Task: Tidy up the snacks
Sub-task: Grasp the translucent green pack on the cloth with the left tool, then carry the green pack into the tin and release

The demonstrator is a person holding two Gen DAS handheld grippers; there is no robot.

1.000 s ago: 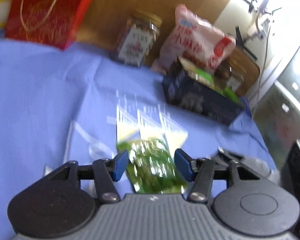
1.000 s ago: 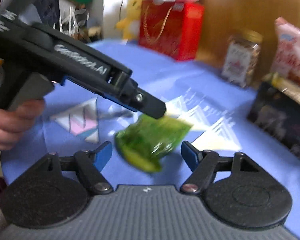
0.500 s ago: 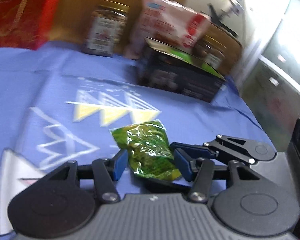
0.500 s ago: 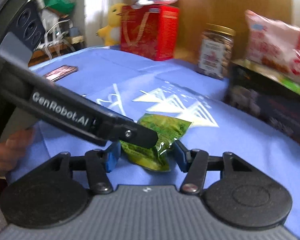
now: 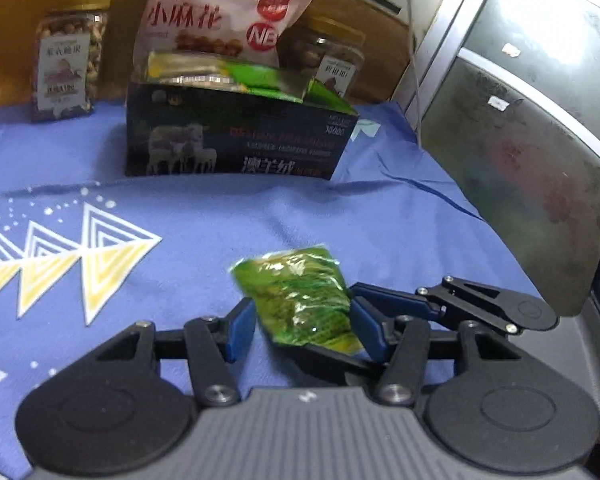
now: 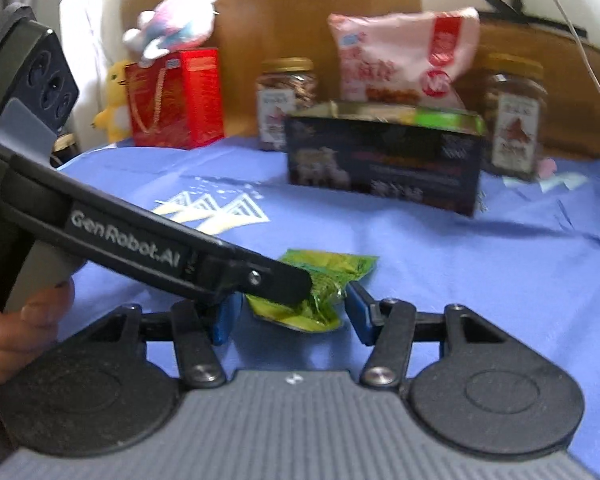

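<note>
A small green snack packet lies on the blue cloth between both grippers. It also shows in the right wrist view. My left gripper straddles it with jaws apart, pads not pressing it. My right gripper also straddles the packet, jaws apart; its fingers reach in from the right in the left wrist view. The left gripper's finger crosses over the packet in the right wrist view. A dark open box holding green and yellow packets stands behind.
Two nut jars and a pink snack bag stand behind the box. A red gift bag and plush toys are at the back left. A grey appliance borders the table's right edge.
Both grippers have swung to face the dark box. The green packet stays between both pairs of jaws, and the right gripper's jaws have closed in somewhat around it.
</note>
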